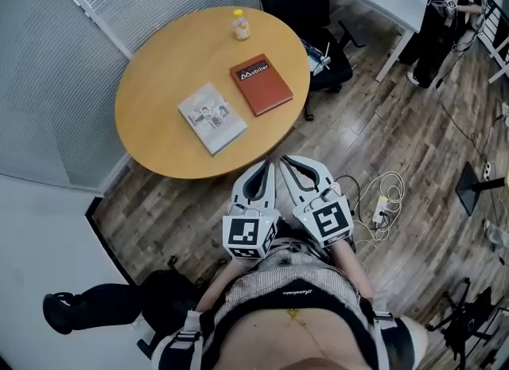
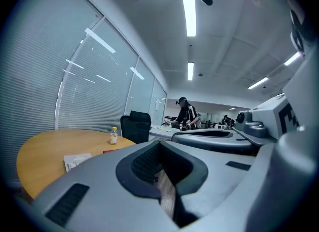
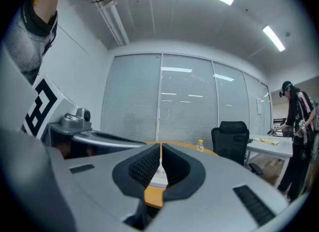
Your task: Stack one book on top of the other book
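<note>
Nearest to me, at the bottom middle of the head view, both claws sit side by side just in front of my belly, marker cubes facing up. The left gripper [image 1: 266, 168] has its jaws pressed fully together with nothing in them, and so does the right gripper [image 1: 291, 161]; each gripper's own view shows pad against pad. My guess is they're tucked in like that because I'm not at the table [image 1: 135, 142] yet. The tips are short of its near rim, over the wood floor.

Next out, around the middle of the tabletop, is the grey book [image 1: 211, 117], lying flat with some picture on its cover. I can't read any text on it. Just beyond it to the upper right, close but not touching, is the red book [image 1: 261, 83], also flat. It has white lettering along the top that looks like "Mobiler", though I wouldn't swear to it. The two don't overlap at all, so I'd say the stacking hasn't started.

The little bottle [image 1: 240, 24] with the yellow cap stands at the far edge, well out of the way. Its label is too small to read.
</note>
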Action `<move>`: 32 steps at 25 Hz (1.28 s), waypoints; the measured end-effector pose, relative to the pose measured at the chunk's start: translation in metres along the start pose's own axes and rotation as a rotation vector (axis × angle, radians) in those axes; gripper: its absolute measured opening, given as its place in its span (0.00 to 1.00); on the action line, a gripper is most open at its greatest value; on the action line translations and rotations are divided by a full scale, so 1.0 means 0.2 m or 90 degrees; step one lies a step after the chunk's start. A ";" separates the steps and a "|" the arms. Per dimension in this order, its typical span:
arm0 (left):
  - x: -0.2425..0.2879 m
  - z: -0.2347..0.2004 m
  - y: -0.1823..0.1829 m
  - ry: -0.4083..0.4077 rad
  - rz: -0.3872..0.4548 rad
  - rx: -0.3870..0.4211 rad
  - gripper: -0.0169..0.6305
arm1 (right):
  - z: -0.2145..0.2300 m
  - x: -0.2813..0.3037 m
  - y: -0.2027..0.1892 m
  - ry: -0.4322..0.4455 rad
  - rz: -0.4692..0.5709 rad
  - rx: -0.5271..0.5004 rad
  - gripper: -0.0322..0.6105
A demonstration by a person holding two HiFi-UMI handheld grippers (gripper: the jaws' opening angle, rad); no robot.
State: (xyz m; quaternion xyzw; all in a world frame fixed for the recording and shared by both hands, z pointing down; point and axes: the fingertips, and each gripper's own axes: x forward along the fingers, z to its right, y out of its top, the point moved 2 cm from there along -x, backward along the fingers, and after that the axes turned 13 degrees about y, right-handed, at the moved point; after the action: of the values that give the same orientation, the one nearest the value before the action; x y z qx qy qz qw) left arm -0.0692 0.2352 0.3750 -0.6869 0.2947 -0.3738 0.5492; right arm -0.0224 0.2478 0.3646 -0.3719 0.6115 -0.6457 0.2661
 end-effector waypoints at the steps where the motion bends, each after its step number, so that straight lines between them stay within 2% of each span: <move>1: 0.00 -0.02 0.00 0.002 -0.002 -0.003 0.06 | -0.01 0.02 0.00 0.005 -0.001 -0.011 0.09; 8: 0.01 -0.11 -0.02 0.006 -0.015 -0.019 0.06 | -0.03 0.10 -0.04 0.009 -0.017 -0.001 0.09; 15: 0.09 -0.12 -0.02 0.004 -0.017 -0.015 0.06 | 0.04 0.11 -0.05 -0.001 -0.020 0.013 0.09; 23: 0.30 -0.11 0.04 0.018 -0.009 -0.011 0.06 | 0.25 0.19 -0.01 0.020 -0.009 -0.009 0.09; 27: 0.45 -0.12 0.09 0.027 -0.005 -0.016 0.06 | 0.39 0.26 0.01 0.025 0.000 0.023 0.09; 32: 0.63 -0.14 0.15 0.045 0.005 -0.010 0.06 | 0.56 0.36 0.05 0.050 0.005 0.004 0.09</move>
State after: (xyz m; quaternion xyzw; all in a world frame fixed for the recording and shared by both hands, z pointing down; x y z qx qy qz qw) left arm -0.0248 0.1113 0.3737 -0.6763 0.3193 -0.3933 0.5348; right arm 0.0247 0.1229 0.3639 -0.3431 0.6207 -0.6608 0.2457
